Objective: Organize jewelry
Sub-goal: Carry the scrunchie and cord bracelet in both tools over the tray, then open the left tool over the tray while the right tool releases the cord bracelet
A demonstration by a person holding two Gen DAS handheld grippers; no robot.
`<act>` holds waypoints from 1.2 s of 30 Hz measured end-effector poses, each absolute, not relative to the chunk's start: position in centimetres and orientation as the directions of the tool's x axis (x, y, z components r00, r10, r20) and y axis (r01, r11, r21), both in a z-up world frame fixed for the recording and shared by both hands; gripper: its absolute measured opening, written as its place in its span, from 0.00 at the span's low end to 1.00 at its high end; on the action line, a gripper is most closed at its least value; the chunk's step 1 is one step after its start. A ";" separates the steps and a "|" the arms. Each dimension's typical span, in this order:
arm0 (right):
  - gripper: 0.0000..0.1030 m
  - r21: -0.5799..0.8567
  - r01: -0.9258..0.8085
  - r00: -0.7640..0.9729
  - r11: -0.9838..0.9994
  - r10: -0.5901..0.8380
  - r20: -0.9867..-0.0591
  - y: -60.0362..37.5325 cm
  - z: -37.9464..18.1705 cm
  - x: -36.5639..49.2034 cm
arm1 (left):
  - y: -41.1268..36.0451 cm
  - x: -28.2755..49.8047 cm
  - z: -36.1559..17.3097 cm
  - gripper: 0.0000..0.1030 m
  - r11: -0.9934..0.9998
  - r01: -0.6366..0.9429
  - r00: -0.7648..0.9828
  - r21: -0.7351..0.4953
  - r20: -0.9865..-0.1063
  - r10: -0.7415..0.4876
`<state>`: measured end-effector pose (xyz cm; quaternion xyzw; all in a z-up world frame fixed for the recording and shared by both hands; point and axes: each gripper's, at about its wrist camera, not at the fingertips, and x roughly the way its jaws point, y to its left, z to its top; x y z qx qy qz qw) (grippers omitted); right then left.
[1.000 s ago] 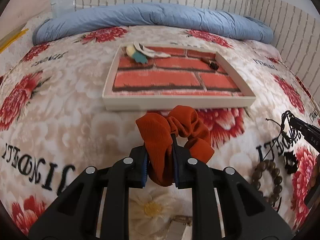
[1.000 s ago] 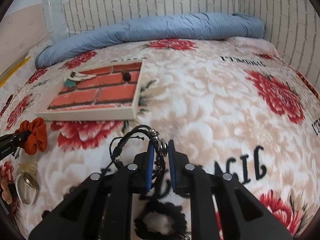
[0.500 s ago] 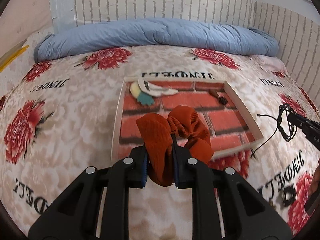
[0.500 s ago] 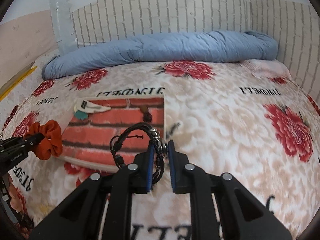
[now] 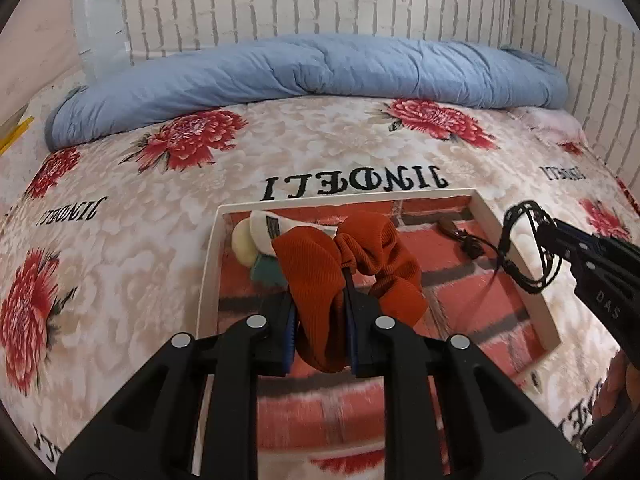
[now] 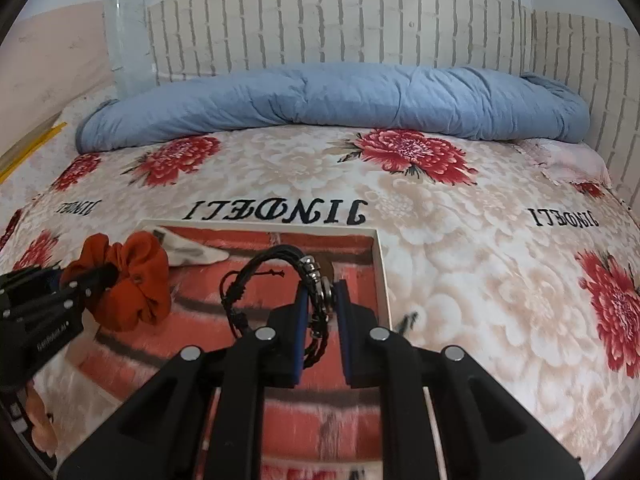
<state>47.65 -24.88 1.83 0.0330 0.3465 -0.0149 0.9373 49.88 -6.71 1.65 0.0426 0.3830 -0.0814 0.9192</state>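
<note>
Above the brick-patterned tray (image 5: 516, 240) on the bed, an orange scrunchie (image 5: 344, 276) is clamped in the left gripper (image 5: 320, 320) and a black cord bracelet (image 6: 304, 280) in the right gripper (image 6: 320, 320). Neither is yet set down. A pale hair clip (image 5: 260, 232) and a small dark item (image 5: 468, 242) are already lying inside, so sorting is judged partly done.

Rust-orange scrunchie (image 5: 352, 264), black cord bracelet (image 6: 280, 280), red brick-patterned tray (image 5: 208, 264).
</note>
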 end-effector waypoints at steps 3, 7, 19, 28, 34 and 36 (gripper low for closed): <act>0.14 0.046 0.065 0.744 0.997 -0.018 -0.667 -24.8 1.0 50.0 | -7.0 51.6 1.1 0.17 0.983 0.179 0.686 0.027 -0.720 -0.106; 0.14 0.041 0.081 0.714 0.996 -0.029 -0.699 -24.6 -0.5 52.8 | -7.3 53.8 0.3 0.17 0.986 0.165 0.669 0.011 -0.736 -0.104; 0.14 0.031 0.097 0.612 0.995 -0.035 -0.790 -24.4 -4.8 57.8 | -6.9 59.4 -3.8 0.19 0.990 0.132 0.604 -0.049 -0.788 -0.119; 0.15 0.020 0.094 0.592 0.995 -0.040 -0.805 -24.0 -5.7 58.5 | -8.5 59.8 -4.9 0.28 0.984 0.170 0.583 0.045 -0.810 -0.063; 0.56 0.070 0.087 0.605 0.994 0.003 -0.796 -24.5 -4.9 57.8 | -8.1 59.0 -3.8 0.69 0.985 0.168 0.614 0.035 -0.786 -0.077; 0.56 0.053 0.088 0.617 0.995 -0.013 -0.787 -24.6 -4.2 57.1 | -7.8 58.5 -2.9 0.71 0.985 0.169 0.631 0.020 -0.770 -0.093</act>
